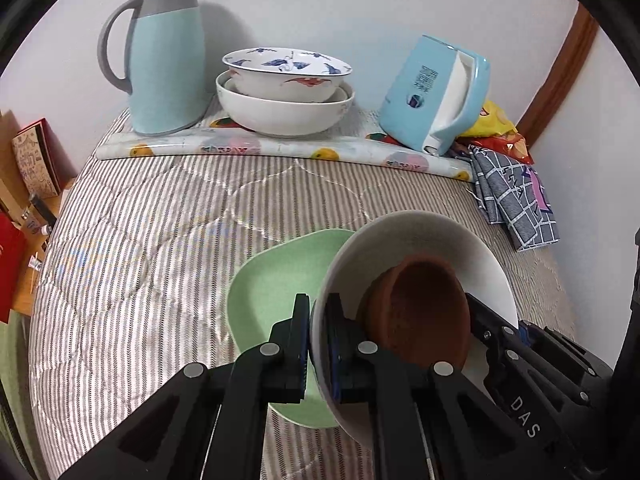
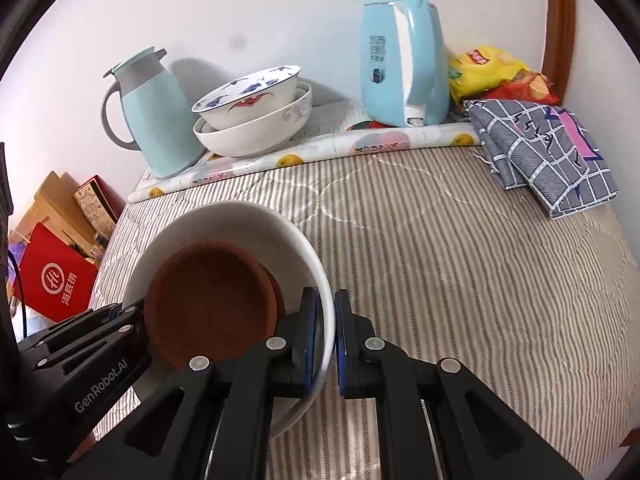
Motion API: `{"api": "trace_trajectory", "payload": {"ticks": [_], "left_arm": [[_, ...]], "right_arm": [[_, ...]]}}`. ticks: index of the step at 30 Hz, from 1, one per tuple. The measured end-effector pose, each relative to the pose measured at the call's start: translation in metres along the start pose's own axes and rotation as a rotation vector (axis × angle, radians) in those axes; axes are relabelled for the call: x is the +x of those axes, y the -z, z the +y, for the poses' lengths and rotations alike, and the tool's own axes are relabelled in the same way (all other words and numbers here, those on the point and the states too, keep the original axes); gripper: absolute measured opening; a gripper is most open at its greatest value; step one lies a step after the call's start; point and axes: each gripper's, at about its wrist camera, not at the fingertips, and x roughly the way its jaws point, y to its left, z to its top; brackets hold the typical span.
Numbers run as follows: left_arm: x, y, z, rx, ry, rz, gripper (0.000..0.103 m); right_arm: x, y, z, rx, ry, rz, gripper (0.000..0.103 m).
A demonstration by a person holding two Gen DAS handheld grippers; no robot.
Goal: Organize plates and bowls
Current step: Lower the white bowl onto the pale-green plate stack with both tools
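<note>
The white bowl (image 1: 412, 240) is gripped on opposite sides of its rim by both tongs and appears to be held above the striped, quilted tabletop (image 1: 160, 240); the left tongs (image 1: 318, 344) are clenched on its near-left rim, one finger outside and one inside; the right tongs (image 2: 326, 340) are clamped on its right rim in the same way, as is seen in the right wrist view. A brown dish (image 1: 420, 312) is seen lying inside the white bowl, tilted against its inner wall. A green plate (image 1: 268, 292) is seen beneath and to the left of the bowl, partly covered by it. At the far edge, on a fruit-printed mat (image 1: 280, 148), a blue-patterned bowl (image 1: 286, 72) is nested in a larger white bowl (image 1: 280, 114); a pale blue jug (image 1: 160, 52) is set to their left and a blue kettle (image 1: 436, 96) to their right; a checked cloth (image 1: 516, 208) and snack bags (image 1: 500, 128) are found near the kettle.
</note>
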Motion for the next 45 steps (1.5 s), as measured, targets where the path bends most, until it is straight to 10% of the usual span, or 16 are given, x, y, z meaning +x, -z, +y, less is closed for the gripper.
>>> {"api": "trace_trajectory", "payload": {"ticks": [45], "left_arm": [[0.052,-0.006,0.033,-0.002,-0.017,0.061,0.012]], "right_arm": [[0.063,-0.002,0.01,-0.002,-0.036,0.084,0.009]]}}
